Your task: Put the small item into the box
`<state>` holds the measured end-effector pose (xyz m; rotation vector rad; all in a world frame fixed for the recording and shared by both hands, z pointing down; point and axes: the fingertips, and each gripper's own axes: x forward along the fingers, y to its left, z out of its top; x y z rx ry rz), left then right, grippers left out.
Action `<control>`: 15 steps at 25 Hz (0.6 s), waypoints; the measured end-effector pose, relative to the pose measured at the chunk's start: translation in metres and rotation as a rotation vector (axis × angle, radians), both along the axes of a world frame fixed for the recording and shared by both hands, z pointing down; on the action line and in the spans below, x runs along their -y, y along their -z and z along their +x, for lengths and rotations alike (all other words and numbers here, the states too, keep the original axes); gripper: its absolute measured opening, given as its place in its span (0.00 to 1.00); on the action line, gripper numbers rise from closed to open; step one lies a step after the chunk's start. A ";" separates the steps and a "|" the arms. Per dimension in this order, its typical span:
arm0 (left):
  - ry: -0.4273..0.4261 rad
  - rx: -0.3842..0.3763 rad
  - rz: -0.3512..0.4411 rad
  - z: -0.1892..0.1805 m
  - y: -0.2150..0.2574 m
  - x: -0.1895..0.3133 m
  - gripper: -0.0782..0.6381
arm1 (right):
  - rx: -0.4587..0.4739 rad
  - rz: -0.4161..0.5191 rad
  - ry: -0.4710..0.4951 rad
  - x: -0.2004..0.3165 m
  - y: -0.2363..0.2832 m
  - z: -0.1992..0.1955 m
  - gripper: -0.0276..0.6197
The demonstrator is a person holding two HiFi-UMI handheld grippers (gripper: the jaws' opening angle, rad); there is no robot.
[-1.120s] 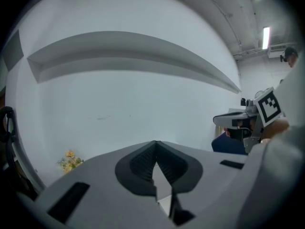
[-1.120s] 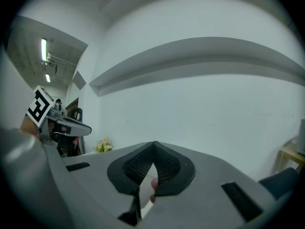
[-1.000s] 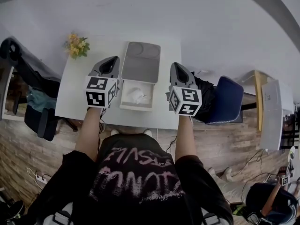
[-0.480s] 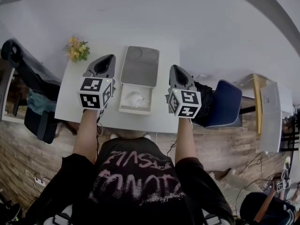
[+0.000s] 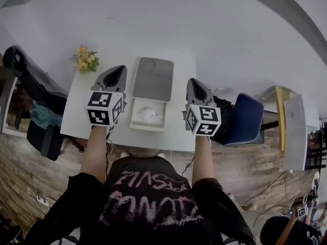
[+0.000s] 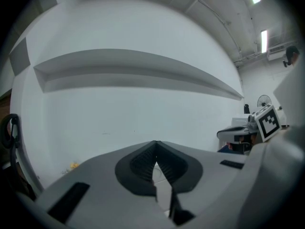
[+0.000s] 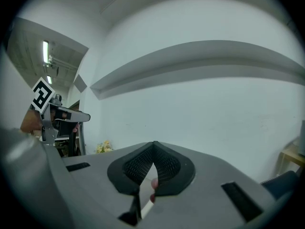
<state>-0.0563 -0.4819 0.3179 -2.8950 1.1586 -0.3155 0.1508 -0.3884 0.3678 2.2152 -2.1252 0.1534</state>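
- Inside the open box (image 5: 134,114), the small white item (image 5: 149,116) lay.
- Left of the box, the left gripper (image 5: 121,68) hovered with jaws pressed together, empty.
- Right of the box, the right gripper (image 5: 193,80) hovered likewise, jaws together.

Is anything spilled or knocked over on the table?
Nothing looks wrong. The box sits open on the table, its lid laid back, with a white crumpled thing inside it. The flowers are at the far left corner. Nothing has spilled.
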 end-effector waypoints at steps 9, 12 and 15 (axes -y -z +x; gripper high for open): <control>-0.001 -0.001 0.010 -0.001 0.003 0.000 0.11 | -0.004 0.013 0.004 0.004 0.008 0.002 0.05; 0.000 -0.004 0.003 -0.004 0.002 0.000 0.11 | -0.006 0.012 0.006 0.005 0.009 0.000 0.05; 0.001 -0.001 -0.008 -0.007 -0.003 -0.002 0.11 | -0.003 0.007 0.006 0.003 0.006 -0.002 0.05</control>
